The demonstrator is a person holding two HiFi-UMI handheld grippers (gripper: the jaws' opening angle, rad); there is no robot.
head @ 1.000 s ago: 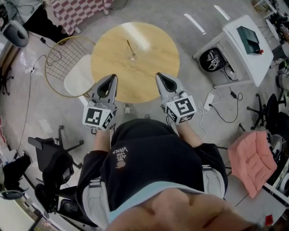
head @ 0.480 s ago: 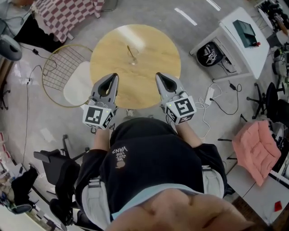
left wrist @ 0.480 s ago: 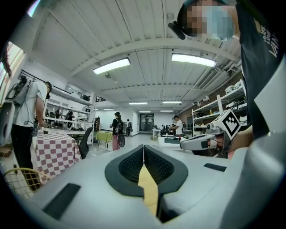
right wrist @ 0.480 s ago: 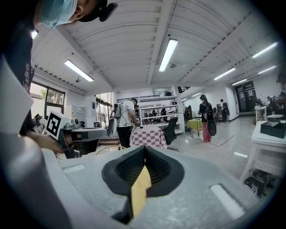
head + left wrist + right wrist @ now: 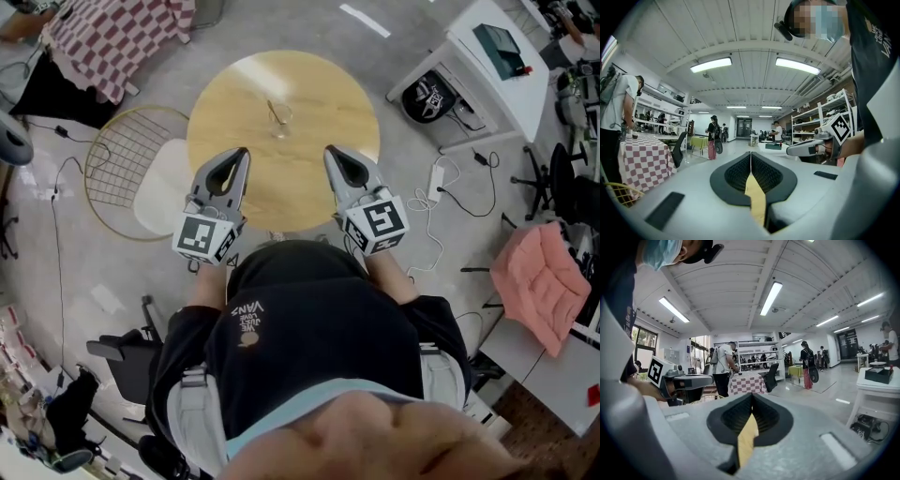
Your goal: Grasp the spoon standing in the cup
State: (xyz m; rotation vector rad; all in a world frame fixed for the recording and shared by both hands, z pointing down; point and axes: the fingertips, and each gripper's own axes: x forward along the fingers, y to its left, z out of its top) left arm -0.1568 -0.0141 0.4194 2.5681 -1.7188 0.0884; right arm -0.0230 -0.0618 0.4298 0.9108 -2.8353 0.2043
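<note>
— How do the two grippers stand?

— The left gripper (image 5: 236,161) has its jaws pressed together with nothing between them. Its own view shows the dark pads meeting along one seam (image 5: 750,157). The right gripper (image 5: 335,157) is the same, jaws together and empty (image 5: 751,399).

— Where are they?

— Both hang over the near edge of the round wooden table (image 5: 220,89), the left one at the near-left and the right one at the near-right. Their tips point toward the far edge, and there is bare wood between them.

— And the spoon?

— The spoon (image 5: 273,109) stands in a clear cup (image 5: 280,125) about mid-table, a little toward the far edge and roughly in line with the gap between the grippers. It is well apart from both of them. Its long axis is tilted. The lower end sits in the cup and the handle leans up and away toward the table's far-left edge.

— What is around the table?

— A wire chair with a pale seat pad (image 5: 161,173) sits just beside the left edge. A checked cloth (image 5: 112,37) lies beyond that, and a white desk (image 5: 483,80) stands off to the far right.
</note>
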